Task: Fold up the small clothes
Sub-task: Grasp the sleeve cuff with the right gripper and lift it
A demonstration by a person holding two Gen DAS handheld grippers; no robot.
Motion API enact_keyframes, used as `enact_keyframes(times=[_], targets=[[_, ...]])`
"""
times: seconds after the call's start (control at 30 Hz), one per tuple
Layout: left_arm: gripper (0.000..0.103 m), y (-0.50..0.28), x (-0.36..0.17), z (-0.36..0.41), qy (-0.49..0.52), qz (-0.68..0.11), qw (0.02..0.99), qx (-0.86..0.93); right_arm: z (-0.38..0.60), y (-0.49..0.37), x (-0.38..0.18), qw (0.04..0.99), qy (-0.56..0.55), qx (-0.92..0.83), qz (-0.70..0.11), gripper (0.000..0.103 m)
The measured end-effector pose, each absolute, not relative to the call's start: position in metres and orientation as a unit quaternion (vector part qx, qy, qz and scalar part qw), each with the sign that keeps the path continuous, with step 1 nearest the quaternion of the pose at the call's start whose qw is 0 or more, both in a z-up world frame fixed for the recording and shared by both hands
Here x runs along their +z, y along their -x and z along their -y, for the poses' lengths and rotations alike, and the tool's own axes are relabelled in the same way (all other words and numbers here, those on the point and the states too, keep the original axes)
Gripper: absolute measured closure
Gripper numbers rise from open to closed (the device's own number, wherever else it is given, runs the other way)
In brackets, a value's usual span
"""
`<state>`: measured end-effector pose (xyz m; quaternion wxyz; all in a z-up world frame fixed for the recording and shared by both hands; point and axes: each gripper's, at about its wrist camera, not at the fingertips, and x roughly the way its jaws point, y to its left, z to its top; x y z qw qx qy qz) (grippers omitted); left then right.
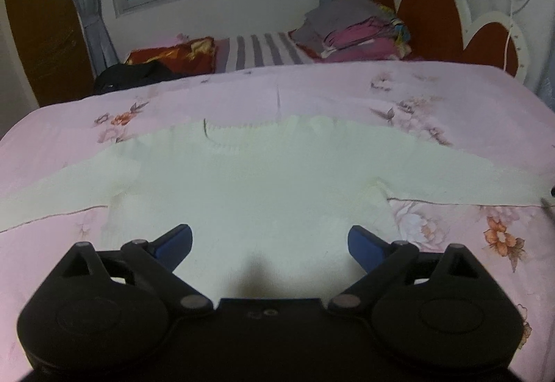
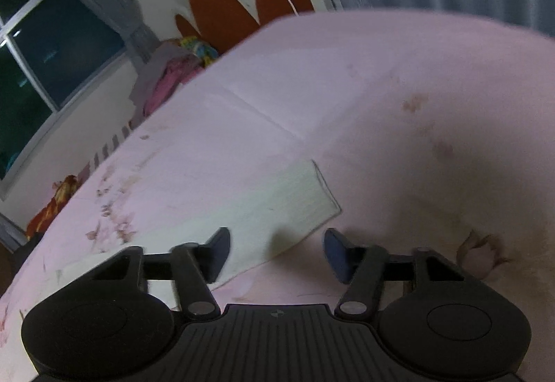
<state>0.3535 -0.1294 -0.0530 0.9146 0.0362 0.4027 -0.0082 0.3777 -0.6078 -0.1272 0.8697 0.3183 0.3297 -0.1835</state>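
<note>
A small pale cream knitted sweater (image 1: 256, 174) lies flat on the pink floral bedsheet (image 1: 433, 236), both sleeves spread out to the sides. My left gripper (image 1: 270, 248) is open and empty, hovering over the sweater's lower hem, its blue fingertips (image 1: 177, 243) wide apart. In the right wrist view, the end of one sleeve (image 2: 277, 208) with its cuff lies on the sheet. My right gripper (image 2: 276, 255) is open and empty just above the sleeve's near edge.
A pile of folded clothes (image 1: 350, 28) sits at the far side by the orange and white headboard (image 1: 437, 11). A red patterned pillow (image 1: 173, 56) and a black garment (image 1: 135, 75) lie at the far left. A window with grey curtains is behind.
</note>
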Motion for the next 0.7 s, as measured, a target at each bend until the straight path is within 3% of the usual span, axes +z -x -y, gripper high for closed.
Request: enact_keyframes(times=[0.37, 0.43, 0.47, 0.7], targets=[[0.005, -0.371, -0.042, 0.124, 0.013, -0.410, 0.912, -0.002, 0.630, -0.380, -0.147, 0.855, -0.357, -0.190, -0.324, 0.066], [0.005, -0.371, -0.038, 0.121, 0.007, -0.403, 0.915, -0.003, 0.630, -0.378, -0.147, 0.856, -0.353, -0.198, -0.321, 0.083], [0.004, -0.370, -0.036, 0.120, 0.000, -0.399, 0.917, -0.002, 0.631, -0.379, -0.147, 0.855, -0.347, -0.207, -0.324, 0.097], [0.001, -0.378, -0.037, 0.079, -0.016, -0.396, 0.918, 0.010, 0.624, -0.387, -0.133, 0.868, -0.313, -0.208, -0.325, 0.100]])
